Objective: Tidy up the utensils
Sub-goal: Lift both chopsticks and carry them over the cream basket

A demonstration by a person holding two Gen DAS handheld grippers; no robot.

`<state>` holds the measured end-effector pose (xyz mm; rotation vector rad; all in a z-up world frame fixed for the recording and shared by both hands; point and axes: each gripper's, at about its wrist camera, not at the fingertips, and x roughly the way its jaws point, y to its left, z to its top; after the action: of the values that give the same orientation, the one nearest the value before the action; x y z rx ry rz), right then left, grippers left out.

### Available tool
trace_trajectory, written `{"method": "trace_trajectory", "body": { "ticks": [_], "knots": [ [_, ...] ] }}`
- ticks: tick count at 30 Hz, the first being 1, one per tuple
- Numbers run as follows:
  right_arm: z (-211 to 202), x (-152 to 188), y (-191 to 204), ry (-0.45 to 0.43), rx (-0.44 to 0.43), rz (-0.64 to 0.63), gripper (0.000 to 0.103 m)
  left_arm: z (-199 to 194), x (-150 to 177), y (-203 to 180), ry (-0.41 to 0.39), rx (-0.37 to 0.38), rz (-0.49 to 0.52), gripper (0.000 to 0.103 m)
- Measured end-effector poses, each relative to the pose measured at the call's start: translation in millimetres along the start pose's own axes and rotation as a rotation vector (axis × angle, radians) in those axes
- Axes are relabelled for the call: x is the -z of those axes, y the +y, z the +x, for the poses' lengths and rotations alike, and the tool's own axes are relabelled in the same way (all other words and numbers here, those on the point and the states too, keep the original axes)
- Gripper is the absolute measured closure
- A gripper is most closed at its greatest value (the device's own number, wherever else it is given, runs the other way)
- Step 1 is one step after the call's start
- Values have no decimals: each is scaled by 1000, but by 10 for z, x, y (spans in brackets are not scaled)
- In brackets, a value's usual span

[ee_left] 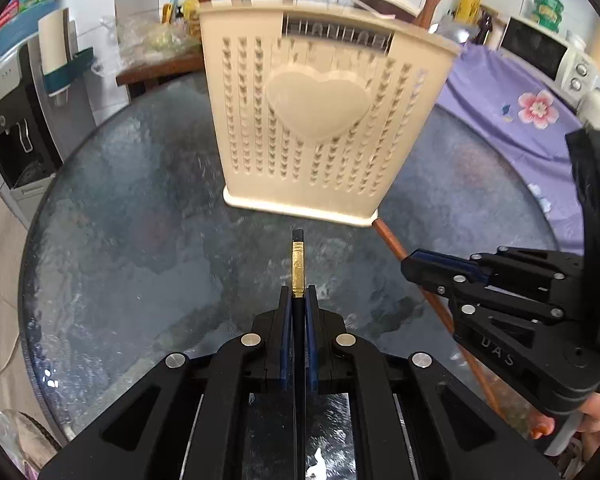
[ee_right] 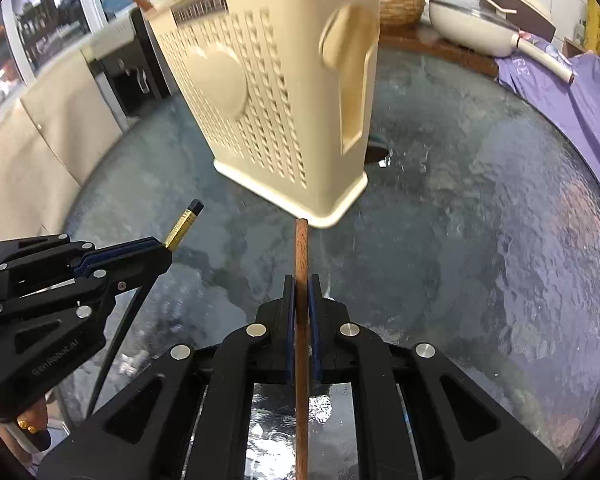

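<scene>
Left gripper [ee_left: 299, 300]: bottom centre of the left wrist view; jaws closed down onto a black chopstick [ee_left: 298, 264] with a gold band near its end. The stick's end juts past the blue pads toward the holder.
Right gripper [ee_right: 301, 292]: bottom centre of the right wrist view; jaws clamped on a brown chopstick [ee_right: 301, 272]. Its end lies just beside the holder's base corner; whether they touch cannot be told.
Holder [ee_left: 320, 112]: cream plastic, perforated walls, raised heart on the front, standing upright on the surface, centre of both views. Several sticks rise from its top at the upper edge of the left wrist view.
Surface [ee_left: 140, 220]: round, dark textured glass.
Cross-view: in the left wrist view the right gripper sits at right centre, the brown chopstick running diagonally beneath it. In the right wrist view the left gripper sits at lower left, the gold-banded end angled up and to the right.
Cloth [ee_left: 500, 112]: purple, with a pink flower, at the right edge.
Microwave [ee_left: 540, 52]: white, upper right of the left wrist view.
Pan [ee_right: 472, 26]: cream, upper right of the right wrist view.
</scene>
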<state>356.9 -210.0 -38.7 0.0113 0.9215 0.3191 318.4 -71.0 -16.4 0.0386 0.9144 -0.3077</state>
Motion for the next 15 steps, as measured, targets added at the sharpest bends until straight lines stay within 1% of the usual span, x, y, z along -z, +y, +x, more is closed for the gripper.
{"method": "trace_trajectory", "body": {
  "ticks": [5, 8, 15],
  "knots": [
    [-265, -21, -24, -66, -70, 28, 96, -290, -46, -26, -68, 16, 3, 97],
    [-488, -22, 18, -125, -95, 18, 96, -507, -60, -15, -119, 29, -7, 97],
    [-1007, -26, 112, -280, -155, -1, 96, -800, -87, -70, -190, 47, -2, 97]
  ]
}}
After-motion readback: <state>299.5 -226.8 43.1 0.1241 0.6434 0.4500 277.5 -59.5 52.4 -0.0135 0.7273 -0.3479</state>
